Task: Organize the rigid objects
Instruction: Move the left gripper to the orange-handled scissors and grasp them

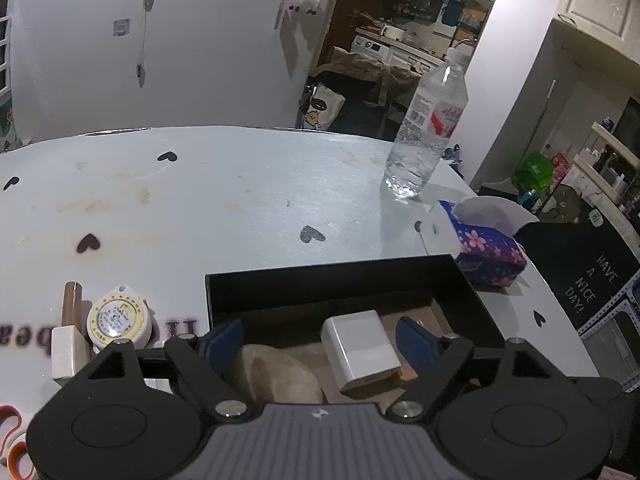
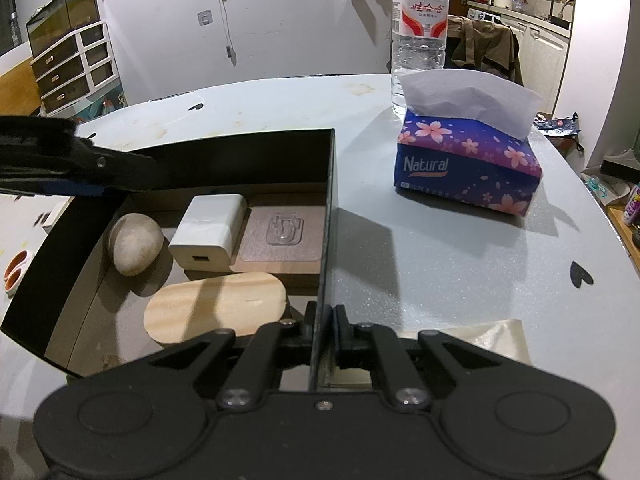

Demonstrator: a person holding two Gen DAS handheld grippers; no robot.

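A black open box [image 1: 332, 280] stands on the pale table. Inside it lie a white charger block [image 1: 360, 350], a rounded stone [image 1: 276, 376], a wooden oval [image 2: 216, 308] and a brown card with a clear hook [image 2: 284, 232]. My left gripper [image 1: 320, 340] hangs open over the box. The charger sits between its blue pads, nearer the right one, with no pad pressing it. My right gripper [image 2: 323, 320] is shut on the box's right wall [image 2: 329, 200] at its near end. A round tape measure [image 1: 118, 318] lies on the table left of the box.
A water bottle [image 1: 426, 132] and a purple tissue pack [image 2: 468, 160] stand right of the box near the table's curved edge. A white block [image 1: 70, 346], a brown tube [image 1: 72, 304] and orange-handled scissors [image 1: 12, 448] lie at the left.
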